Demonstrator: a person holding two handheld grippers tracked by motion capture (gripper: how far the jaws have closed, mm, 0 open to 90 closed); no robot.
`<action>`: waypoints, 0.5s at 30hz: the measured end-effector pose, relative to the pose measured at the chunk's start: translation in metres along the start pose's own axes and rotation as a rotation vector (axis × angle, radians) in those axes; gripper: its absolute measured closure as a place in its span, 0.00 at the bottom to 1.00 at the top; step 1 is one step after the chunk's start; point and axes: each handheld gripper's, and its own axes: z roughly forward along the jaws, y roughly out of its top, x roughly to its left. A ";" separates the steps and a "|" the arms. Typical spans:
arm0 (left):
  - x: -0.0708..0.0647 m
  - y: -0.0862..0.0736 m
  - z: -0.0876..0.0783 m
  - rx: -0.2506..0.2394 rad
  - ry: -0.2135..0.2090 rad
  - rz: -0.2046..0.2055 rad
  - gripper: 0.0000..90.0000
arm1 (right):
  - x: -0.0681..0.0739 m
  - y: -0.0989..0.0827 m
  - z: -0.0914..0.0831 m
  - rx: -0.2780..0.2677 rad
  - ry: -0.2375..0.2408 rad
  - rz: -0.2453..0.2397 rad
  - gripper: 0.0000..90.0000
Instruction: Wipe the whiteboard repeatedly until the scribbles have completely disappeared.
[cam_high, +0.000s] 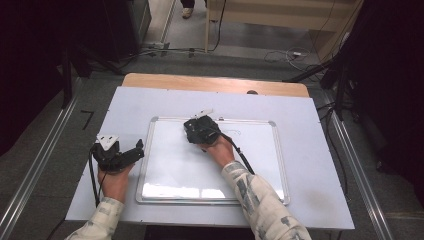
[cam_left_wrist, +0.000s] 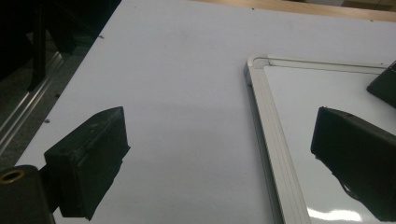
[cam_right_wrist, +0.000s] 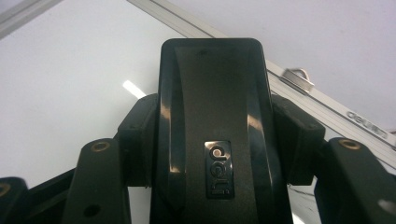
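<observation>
High view, whiteboard (cam_high: 210, 170): lies flat on the pale table cover (cam_high: 320, 165), silver frame all round, glare along its near edge.
High view, right gripper (cam_high: 199, 131): over the far middle of the whiteboard, held by the person's right hand (cam_high: 220, 150), its cable trailing back toward the near right.
High view, eraser: cannot be told apart from the right gripper's dark body here.
High view, faint marks (cam_high: 234, 133): a thin scribble on the whiteboard just right of the right gripper.
High view, left gripper (cam_high: 134, 152): at the whiteboard's left edge, held by the left hand (cam_high: 114, 181); one jaw tip reaches the frame.
High view, table (cam_high: 215, 84): a bare wooden strip shows at the far edge past the cover.

Left gripper view, left gripper (cam_left_wrist: 219, 154): jaws stand wide apart with nothing between them; one is over the table cover (cam_left_wrist: 187, 102), the other over the whiteboard (cam_left_wrist: 308, 98).
Left gripper view, whiteboard corner: the far left corner of the frame lies between the two jaws, farther off.

Right gripper view, right gripper (cam_right_wrist: 215, 140): jaws clamped on both long sides of the black eraser (cam_right_wrist: 212, 107), pads pressing its flanks.
Right gripper view, eraser: a black plastic block with a raised brand badge, pointing away from the camera, held over the whiteboard (cam_right_wrist: 70, 79) close to its frame.
Right gripper view, hanging loop (cam_right_wrist: 296, 77): a small metal ring on the frame just right of the eraser.
</observation>
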 end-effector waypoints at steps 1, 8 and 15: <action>0.000 0.000 0.000 -0.001 0.000 0.002 0.05 | -0.002 -0.001 -0.001 0.002 -0.004 0.003 0.43; 0.000 0.000 -0.001 -0.002 0.001 0.003 0.05 | -0.017 -0.010 -0.009 0.009 -0.022 0.019 0.43; 0.000 0.001 -0.001 -0.002 -0.001 0.003 0.05 | -0.012 -0.008 -0.007 0.006 -0.024 0.010 0.43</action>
